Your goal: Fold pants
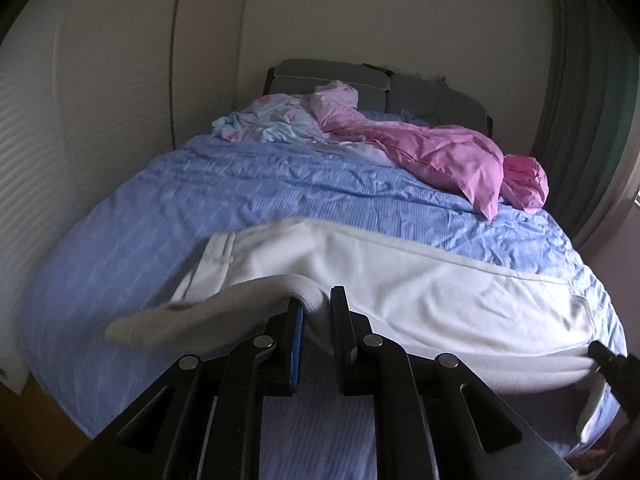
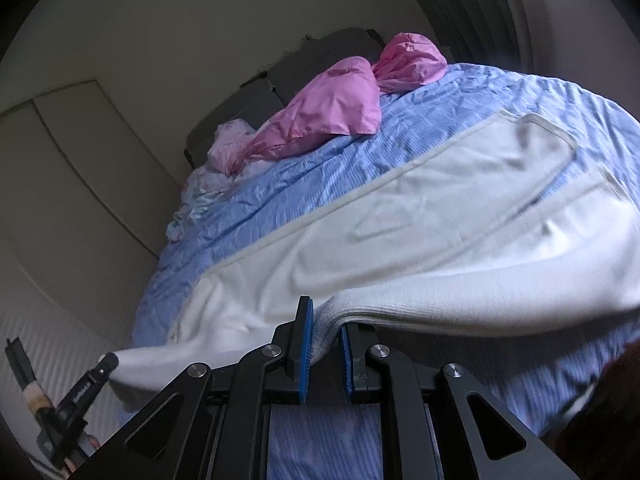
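Both ends are up: the left hand-held gripper (image 1: 318, 312) is pinched nearly closed on a bunched edge of the white pants (image 1: 420, 280), and the right hand-held gripper (image 2: 326, 332) is clamped the same way on a thick layered edge. The pants lie across the near part of the bed (image 1: 260, 200), their front edge lifted clear of the blue cover. They look soft, light and limp, sagging between the grips, so thick seams and hems are the safest places to hold. The left view shows the far seam line and the other gripper at the cloth's right end; the right view alone shows the pocket outline and the stacked layers between its pads (image 2: 307, 344). A pink quilt (image 1: 440, 152) lies well apart.
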`<action>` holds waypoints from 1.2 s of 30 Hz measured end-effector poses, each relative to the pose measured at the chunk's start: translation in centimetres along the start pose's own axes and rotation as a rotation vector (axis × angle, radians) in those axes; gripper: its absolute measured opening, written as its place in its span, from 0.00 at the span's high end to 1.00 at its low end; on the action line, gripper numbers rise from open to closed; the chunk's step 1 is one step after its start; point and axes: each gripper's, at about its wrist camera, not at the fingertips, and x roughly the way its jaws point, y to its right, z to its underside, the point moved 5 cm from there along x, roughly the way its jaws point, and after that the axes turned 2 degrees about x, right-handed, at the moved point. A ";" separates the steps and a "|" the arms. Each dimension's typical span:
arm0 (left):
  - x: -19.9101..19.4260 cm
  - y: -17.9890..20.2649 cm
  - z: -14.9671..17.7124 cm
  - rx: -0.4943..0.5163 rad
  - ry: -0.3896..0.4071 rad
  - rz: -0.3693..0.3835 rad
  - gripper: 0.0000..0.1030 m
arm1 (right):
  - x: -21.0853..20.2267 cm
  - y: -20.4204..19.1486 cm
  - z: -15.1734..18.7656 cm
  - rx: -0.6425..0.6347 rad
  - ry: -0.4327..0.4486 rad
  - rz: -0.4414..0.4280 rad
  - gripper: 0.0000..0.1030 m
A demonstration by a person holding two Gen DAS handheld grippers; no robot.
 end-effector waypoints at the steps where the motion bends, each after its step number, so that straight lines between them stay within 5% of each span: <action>1: 1.0 0.3 -1.1 0.009 -0.009 -0.003 0.87 | 0.6 -0.2 -0.9 -0.007 -0.006 0.003 0.87; 16: 18.6 5.1 -8.9 0.120 -0.201 -0.078 0.86 | 15.7 -1.9 -10.3 -0.066 -0.157 0.107 0.87; 30: 30.5 7.3 -7.1 0.196 -0.333 -0.171 0.83 | 29.3 0.7 -11.2 -0.151 -0.270 0.249 0.87; 32: 30.5 7.5 -6.8 0.216 -0.329 -0.183 0.77 | 30.2 0.9 -10.8 -0.167 -0.280 0.270 0.87; 34: 29.7 7.5 -7.0 0.238 -0.296 -0.215 0.35 | 30.7 1.0 -10.4 -0.186 -0.291 0.282 0.86; 36: 28.0 7.5 -7.8 0.257 -0.217 -0.245 0.13 | 30.6 1.0 -10.3 -0.200 -0.296 0.281 0.82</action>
